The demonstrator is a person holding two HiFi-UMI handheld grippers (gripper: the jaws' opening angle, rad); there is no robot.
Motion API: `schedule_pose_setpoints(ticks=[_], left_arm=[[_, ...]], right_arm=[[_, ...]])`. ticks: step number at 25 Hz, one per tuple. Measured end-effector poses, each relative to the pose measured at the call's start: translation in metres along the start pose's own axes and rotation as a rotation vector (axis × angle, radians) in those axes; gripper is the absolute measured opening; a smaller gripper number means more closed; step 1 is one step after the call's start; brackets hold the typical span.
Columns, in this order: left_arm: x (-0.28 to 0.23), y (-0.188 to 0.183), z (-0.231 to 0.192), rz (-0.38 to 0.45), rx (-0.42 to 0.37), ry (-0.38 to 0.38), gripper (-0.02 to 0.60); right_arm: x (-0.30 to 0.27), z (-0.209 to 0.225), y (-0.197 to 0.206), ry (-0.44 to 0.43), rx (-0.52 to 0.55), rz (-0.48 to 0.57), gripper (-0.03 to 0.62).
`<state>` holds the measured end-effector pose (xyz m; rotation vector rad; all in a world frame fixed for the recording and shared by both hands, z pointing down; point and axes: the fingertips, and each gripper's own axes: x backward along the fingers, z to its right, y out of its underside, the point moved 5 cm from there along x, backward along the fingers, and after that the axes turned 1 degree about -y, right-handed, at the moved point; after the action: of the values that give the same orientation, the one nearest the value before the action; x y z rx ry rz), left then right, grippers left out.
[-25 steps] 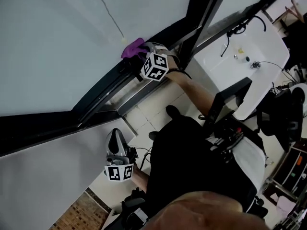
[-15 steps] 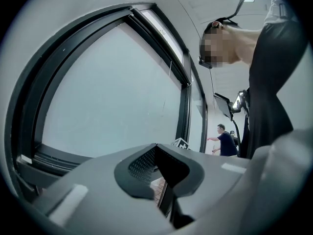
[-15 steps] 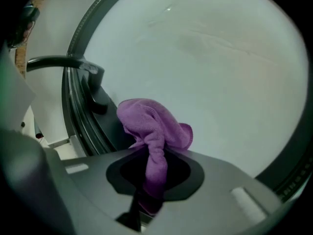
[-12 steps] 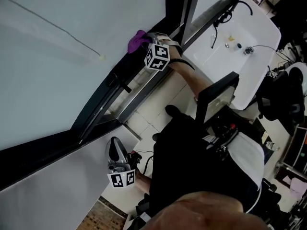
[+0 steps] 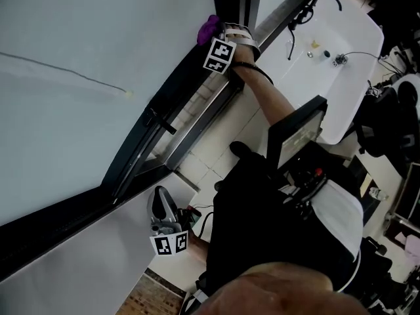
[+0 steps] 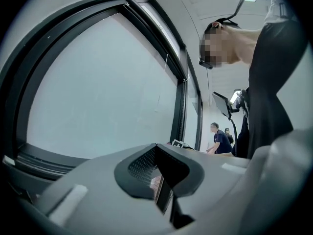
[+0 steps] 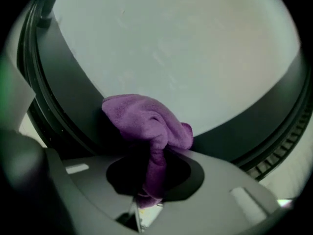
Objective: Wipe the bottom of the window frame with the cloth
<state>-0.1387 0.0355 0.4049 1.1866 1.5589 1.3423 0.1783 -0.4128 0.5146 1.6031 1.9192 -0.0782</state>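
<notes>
Purple cloth (image 7: 146,124) was clenched in right gripper (image 7: 149,180), pressed against bottom window frame (image 7: 234,126) for wiping; left gripper (image 6: 157,175) was held closed, empty, aside.

Right gripper (image 5: 215,37) holds purple cloth (image 5: 209,28) on window frame (image 5: 178,79) — left gripper (image 5: 160,199) low.

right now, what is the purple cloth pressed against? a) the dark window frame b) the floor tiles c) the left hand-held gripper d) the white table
a: the cloth, clamped in the right hand-held gripper, sits against the dark window frame just below the glass.
</notes>
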Motion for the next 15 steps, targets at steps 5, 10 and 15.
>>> schedule_pose_setpoints(ticks=[5,10,15], left_arm=[[-0.004,0.001,0.004,0.002,-0.001,0.014,-0.009],[0.002,0.000,0.003,0.007,0.000,-0.006,-0.009],[0.013,-0.003,-0.008,0.008,-0.001,-0.008,-0.009]], right_arm=[[-0.005,0.003,0.004,-0.019,-0.063,-0.004,0.057],[0.001,0.003,0.016,-0.046,-0.074,-0.020,0.061],[0.061,-0.029,0.054,-0.111,-0.071,-0.083,0.064]])
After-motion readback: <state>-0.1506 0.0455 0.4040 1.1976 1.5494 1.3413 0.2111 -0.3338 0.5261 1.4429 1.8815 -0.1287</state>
